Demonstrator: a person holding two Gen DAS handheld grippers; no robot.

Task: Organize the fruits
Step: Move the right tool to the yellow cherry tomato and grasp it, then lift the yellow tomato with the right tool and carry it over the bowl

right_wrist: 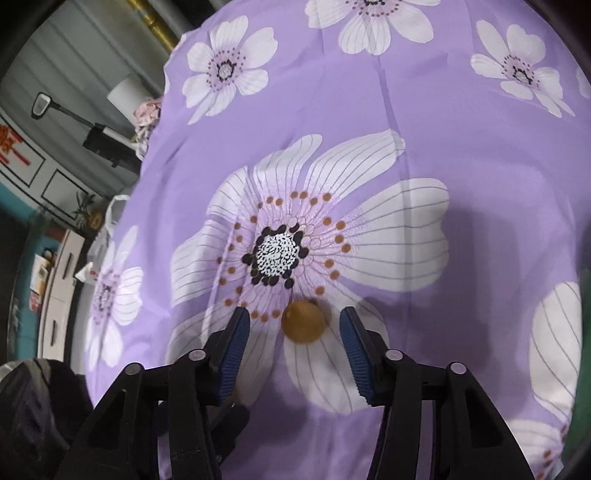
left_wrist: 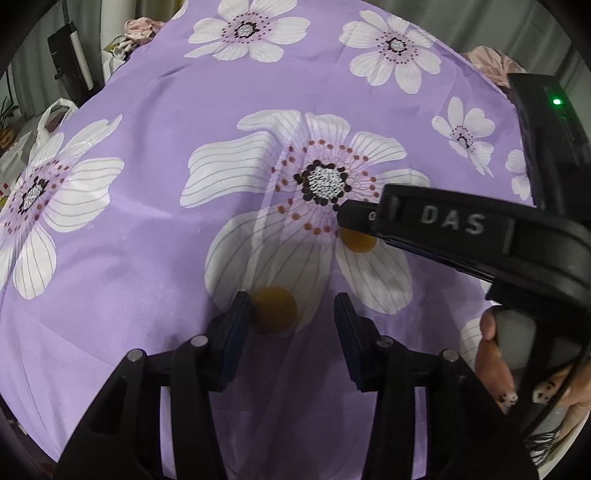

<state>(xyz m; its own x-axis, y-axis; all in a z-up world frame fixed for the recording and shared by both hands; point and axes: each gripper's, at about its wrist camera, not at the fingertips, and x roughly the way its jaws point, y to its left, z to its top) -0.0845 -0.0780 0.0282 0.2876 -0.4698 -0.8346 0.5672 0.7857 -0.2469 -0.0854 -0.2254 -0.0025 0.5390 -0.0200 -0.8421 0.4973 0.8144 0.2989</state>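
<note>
Two small round brown fruits lie on a purple flowered cloth (left_wrist: 147, 229). In the left wrist view, one fruit (left_wrist: 275, 309) sits between the fingertips of my open left gripper (left_wrist: 293, 310), close to the left finger. The other fruit (left_wrist: 357, 240) lies farther off, partly under the tip of my right gripper (left_wrist: 356, 216), which reaches in from the right. In the right wrist view, that fruit (right_wrist: 303, 322) lies on the cloth (right_wrist: 461, 147) between the fingertips of my open right gripper (right_wrist: 294, 325), touching neither finger.
The cloth covers the whole work surface and drops off at the left edge. Beyond it are a white bag (left_wrist: 48, 122), pink fabric (left_wrist: 142, 27) and room furniture (right_wrist: 62, 266). A hand (left_wrist: 495, 354) holds the right gripper's handle.
</note>
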